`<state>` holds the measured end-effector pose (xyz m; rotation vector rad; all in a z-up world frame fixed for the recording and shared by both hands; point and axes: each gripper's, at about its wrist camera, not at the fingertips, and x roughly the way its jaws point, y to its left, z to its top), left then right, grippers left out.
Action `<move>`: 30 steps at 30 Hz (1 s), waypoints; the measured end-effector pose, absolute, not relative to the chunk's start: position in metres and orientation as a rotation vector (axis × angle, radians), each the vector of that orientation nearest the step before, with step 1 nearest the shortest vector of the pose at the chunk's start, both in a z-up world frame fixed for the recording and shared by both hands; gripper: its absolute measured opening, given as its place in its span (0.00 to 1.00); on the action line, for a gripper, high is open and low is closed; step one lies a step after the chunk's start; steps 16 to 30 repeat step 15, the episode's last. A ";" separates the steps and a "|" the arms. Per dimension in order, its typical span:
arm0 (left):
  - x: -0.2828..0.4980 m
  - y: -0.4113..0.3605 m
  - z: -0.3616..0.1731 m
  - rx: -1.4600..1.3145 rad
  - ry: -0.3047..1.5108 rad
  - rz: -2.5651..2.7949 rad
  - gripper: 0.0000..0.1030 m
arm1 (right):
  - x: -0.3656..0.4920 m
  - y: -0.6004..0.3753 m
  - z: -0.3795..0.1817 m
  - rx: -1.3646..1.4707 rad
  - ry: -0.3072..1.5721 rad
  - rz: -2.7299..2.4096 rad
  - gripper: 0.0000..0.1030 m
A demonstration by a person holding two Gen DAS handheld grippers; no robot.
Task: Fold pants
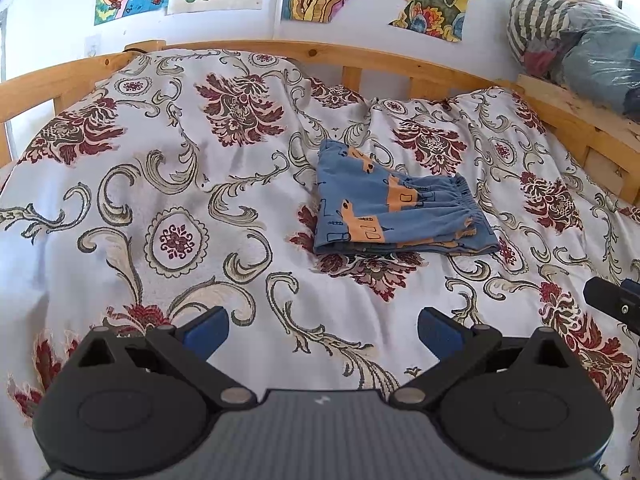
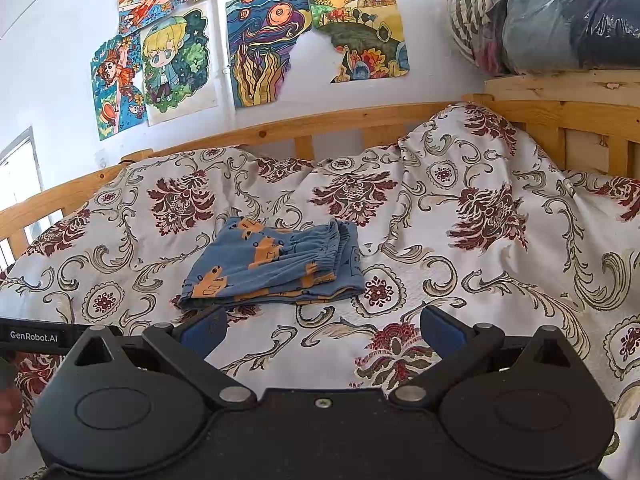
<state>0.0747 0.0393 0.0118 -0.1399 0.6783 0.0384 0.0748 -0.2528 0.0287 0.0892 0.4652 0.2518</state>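
Observation:
Small blue pants [image 1: 396, 208] with orange prints lie folded into a compact stack on the floral bedspread, the elastic waistband on the right side. They show in the right wrist view too as the pants [image 2: 276, 268]. My left gripper [image 1: 322, 330] hovers open, nearer than the pants and apart from them, nothing between its blue pads. My right gripper [image 2: 322, 330] is open too, just short of the stack's near edge and empty. Part of the right gripper's body [image 1: 612, 300] shows at the right edge of the left wrist view.
The bedspread [image 1: 168, 184] covers the whole bed. A wooden bed rail [image 1: 360, 54] runs along the far side under a wall of colourful drawings [image 2: 264, 48]. Bagged bedding [image 2: 560, 16] sits on a wooden shelf at the far right. A hand [image 2: 6, 408] shows at the left edge.

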 end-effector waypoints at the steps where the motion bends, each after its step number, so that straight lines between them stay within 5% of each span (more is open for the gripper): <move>1: 0.075 0.039 0.012 -0.139 0.679 0.036 1.00 | 0.075 -0.253 0.029 0.089 0.466 0.252 0.99; 30: 0.075 0.038 0.012 -0.136 0.677 0.033 1.00 | 0.075 -0.253 0.029 0.089 0.466 0.252 0.99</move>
